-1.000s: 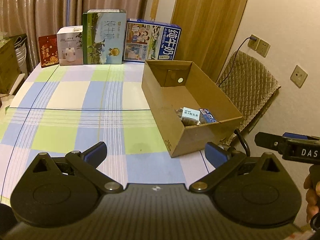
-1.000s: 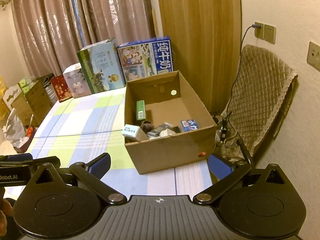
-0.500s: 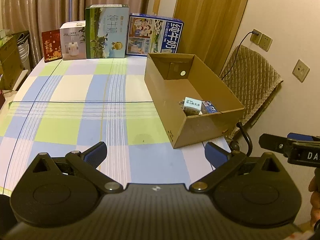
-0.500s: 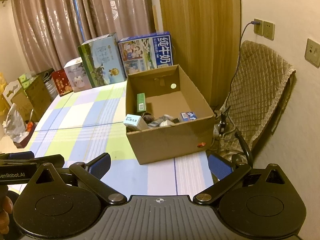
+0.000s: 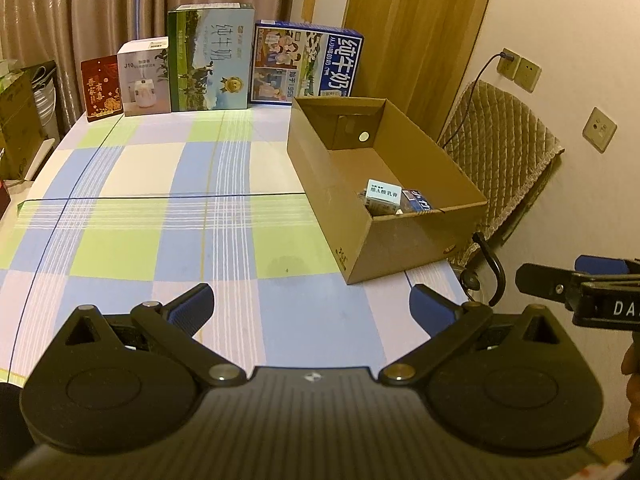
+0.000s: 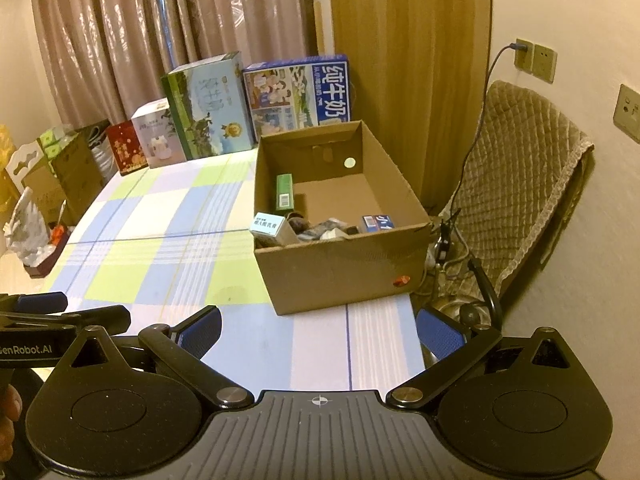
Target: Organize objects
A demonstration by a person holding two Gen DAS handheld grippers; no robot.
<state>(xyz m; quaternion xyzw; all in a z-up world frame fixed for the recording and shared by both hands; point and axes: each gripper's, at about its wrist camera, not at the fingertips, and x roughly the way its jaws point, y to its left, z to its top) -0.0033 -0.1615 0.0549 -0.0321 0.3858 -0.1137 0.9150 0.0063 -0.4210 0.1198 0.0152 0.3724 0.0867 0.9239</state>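
Observation:
An open cardboard box point(image 5: 400, 236) point(image 6: 340, 276) stands at the right side of the checked table point(image 5: 160, 208) point(image 6: 160, 236). Inside it lie a pale blue carton point(image 5: 384, 192) point(image 6: 269, 225), a green packet point(image 6: 284, 186), a small blue box point(image 5: 418, 200) point(image 6: 378, 222) and dark small items. My left gripper point(image 5: 310, 306) is open and empty above the near table edge, short of the box. My right gripper point(image 6: 318, 330) is open and empty too, held in front of the box's near wall. Each gripper shows at the edge of the other's view.
Against the curtain at the table's far end stand a red box point(image 5: 101, 88), a white box point(image 5: 144, 76), a green milk carton case point(image 5: 210, 58) and a blue milk case point(image 5: 306, 64). A quilted chair point(image 5: 500, 140) and a charging cable sit right of the table.
Both grippers have drawn back and risen a little from the box, so more of the table shows. Their jaws stayed open. Nothing on the table moved.

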